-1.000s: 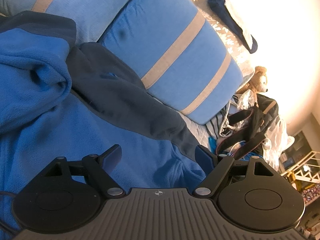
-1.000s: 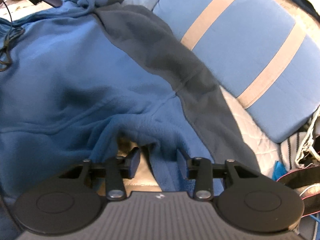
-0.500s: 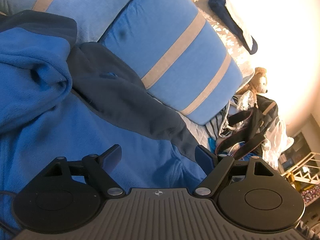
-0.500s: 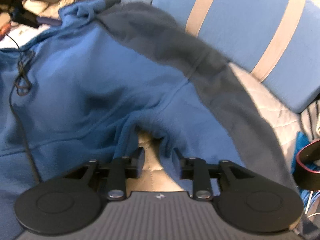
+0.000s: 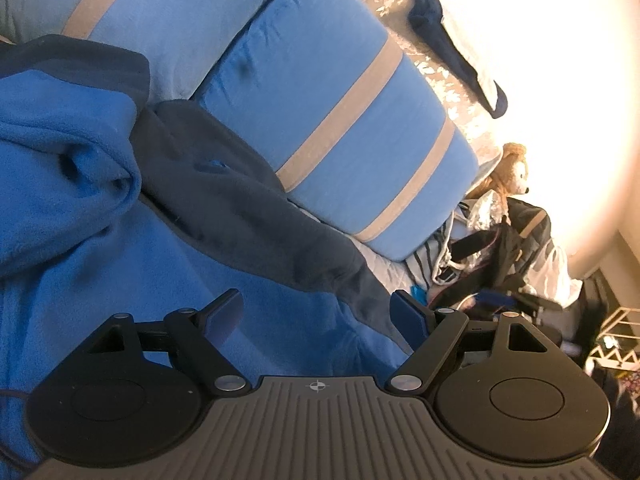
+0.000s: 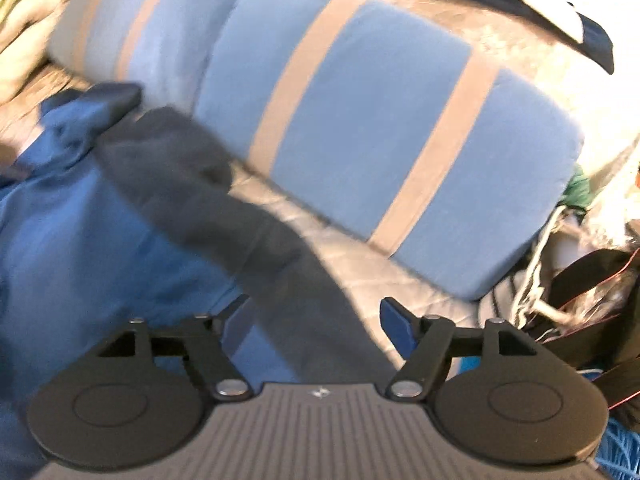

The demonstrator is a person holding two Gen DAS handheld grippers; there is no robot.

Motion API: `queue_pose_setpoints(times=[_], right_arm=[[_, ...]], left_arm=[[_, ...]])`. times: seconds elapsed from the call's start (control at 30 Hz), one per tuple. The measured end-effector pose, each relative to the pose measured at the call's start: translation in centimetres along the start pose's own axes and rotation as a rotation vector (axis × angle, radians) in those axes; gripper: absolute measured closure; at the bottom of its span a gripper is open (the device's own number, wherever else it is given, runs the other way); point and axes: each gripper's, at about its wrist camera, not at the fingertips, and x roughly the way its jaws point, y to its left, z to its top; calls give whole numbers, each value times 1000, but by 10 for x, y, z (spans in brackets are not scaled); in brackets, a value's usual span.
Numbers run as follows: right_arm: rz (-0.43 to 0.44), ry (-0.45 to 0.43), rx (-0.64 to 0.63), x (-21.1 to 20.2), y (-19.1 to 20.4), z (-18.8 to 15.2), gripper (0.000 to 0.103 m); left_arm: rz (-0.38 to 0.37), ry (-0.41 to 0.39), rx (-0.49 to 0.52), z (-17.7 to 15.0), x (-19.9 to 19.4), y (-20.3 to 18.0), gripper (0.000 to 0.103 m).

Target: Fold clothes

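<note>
Lying on quilted bed (image 6: 360,276): blue hoodie (image 5: 100,248) (striped pillows (image 5: 340,128) behind); left jaws released, right jaws opening, empty.

The right wrist view was smeared by motion, so the blue fleece (image 6: 80,248) and striped cushion (image 6: 380,152) lacked sharp edges. The fleece ran off the left edge in both views. Far right, the heap around the stuffed bear (image 5: 510,172) stayed too tangled to identify.
</note>
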Motion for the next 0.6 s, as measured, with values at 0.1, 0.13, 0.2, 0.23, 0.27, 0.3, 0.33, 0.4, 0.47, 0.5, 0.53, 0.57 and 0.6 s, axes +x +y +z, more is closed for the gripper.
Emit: queue_pose_setpoints(times=[0.1, 0.13, 0.2, 0.23, 0.27, 0.3, 0.33, 0.4, 0.47, 0.5, 0.53, 0.57, 0.6], right_arm=[[-44, -16, 4, 16, -7, 16, 17], [-56, -12, 0, 25, -7, 18, 17], [-80, 0, -11, 47, -6, 23, 17], [-92, 6, -16, 57, -5, 26, 17], [-104, 13, -21, 68, -5, 28, 17], [-116, 19, -27, 79, -4, 30, 17], [-123, 25, -28, 91, -3, 32, 17], [-133, 37, -24, 116, 0, 33, 17], [-138, 50, -22, 141, 3, 33, 17], [-138, 58, -20, 153, 5, 32, 17], [-136, 65, -16, 164, 7, 32, 17], [-129, 69, -15, 174, 10, 30, 17], [-120, 73, -16, 184, 14, 28, 17]], left_arm=[[6, -4, -5, 0, 0, 1, 22], [9, -5, -5, 0, 0, 1, 22], [13, -8, -3, 1, 0, 1, 22], [14, -10, 1, 1, 0, 0, 22], [18, -13, 10, 0, -1, -1, 22], [24, -16, 21, 0, -1, -2, 22], [30, -20, 32, 0, -1, -4, 22], [25, -22, 69, 0, -1, -9, 22], [-7, -8, 113, -2, 0, -15, 22], [-39, 12, 147, -3, 3, -20, 22], [-65, 34, 183, -6, 6, -26, 22], [-76, 55, 227, -10, 9, -33, 22], [-83, 75, 273, -14, 12, -39, 22]])
